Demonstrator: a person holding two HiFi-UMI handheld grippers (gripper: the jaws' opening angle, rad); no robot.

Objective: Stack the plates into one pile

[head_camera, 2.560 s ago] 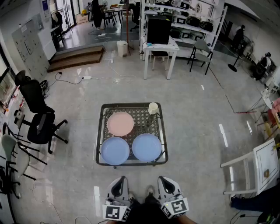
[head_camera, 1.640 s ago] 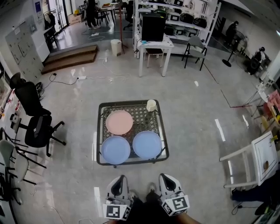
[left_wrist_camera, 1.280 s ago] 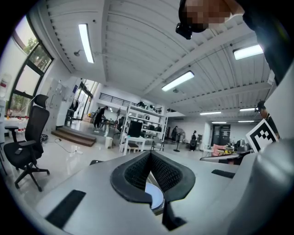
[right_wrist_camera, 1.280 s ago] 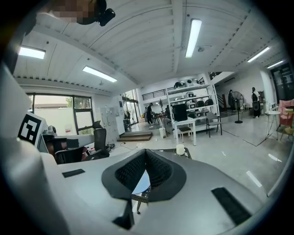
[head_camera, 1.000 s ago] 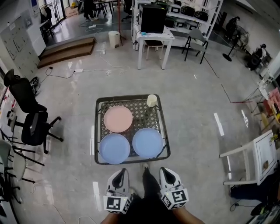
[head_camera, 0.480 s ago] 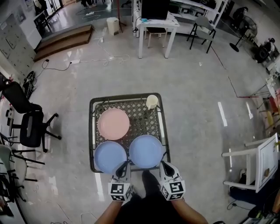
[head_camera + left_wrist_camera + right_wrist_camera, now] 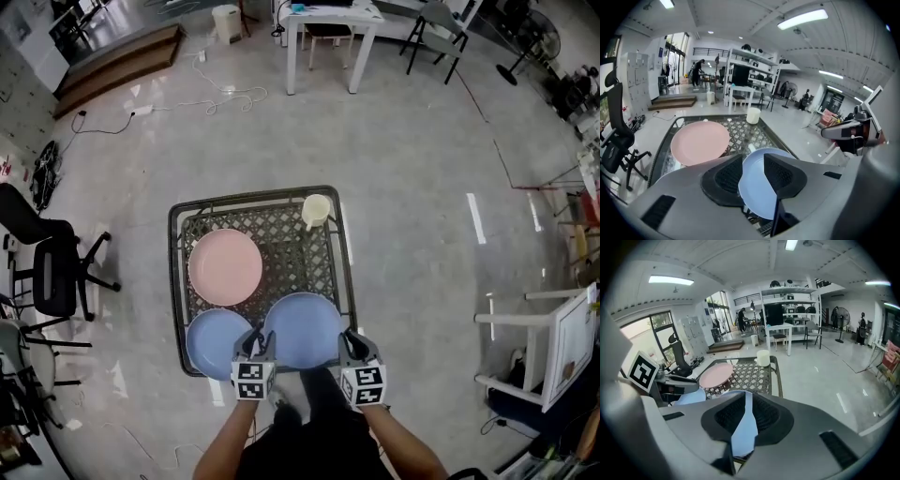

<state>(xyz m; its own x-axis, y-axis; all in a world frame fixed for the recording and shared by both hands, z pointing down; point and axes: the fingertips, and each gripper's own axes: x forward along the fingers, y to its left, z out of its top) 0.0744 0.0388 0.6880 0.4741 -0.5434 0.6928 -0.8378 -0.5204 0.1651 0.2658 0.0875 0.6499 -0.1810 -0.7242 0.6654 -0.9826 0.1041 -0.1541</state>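
Nothing is stacked yet: pink plate (image 7: 225, 267), left blue plate (image 7: 214, 342) and right blue plate (image 7: 302, 328) are lying singly on the desk (image 7: 262, 199). The left gripper (image 7: 255, 343) and right gripper (image 7: 349, 339) are just opening their fingers, the left wide and the right barely, and are gripping nothing.

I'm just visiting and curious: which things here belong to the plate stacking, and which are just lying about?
For the job: pink plate, left blue plate, right blue plate, mesh table.
Lying about: cup, office chair, white desk.

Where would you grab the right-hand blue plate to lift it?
Probably by its near rim, coming in low from the person's side: the right-hand blue plate lies flat on the mesh table, so only its thin edge offers something to pinch.
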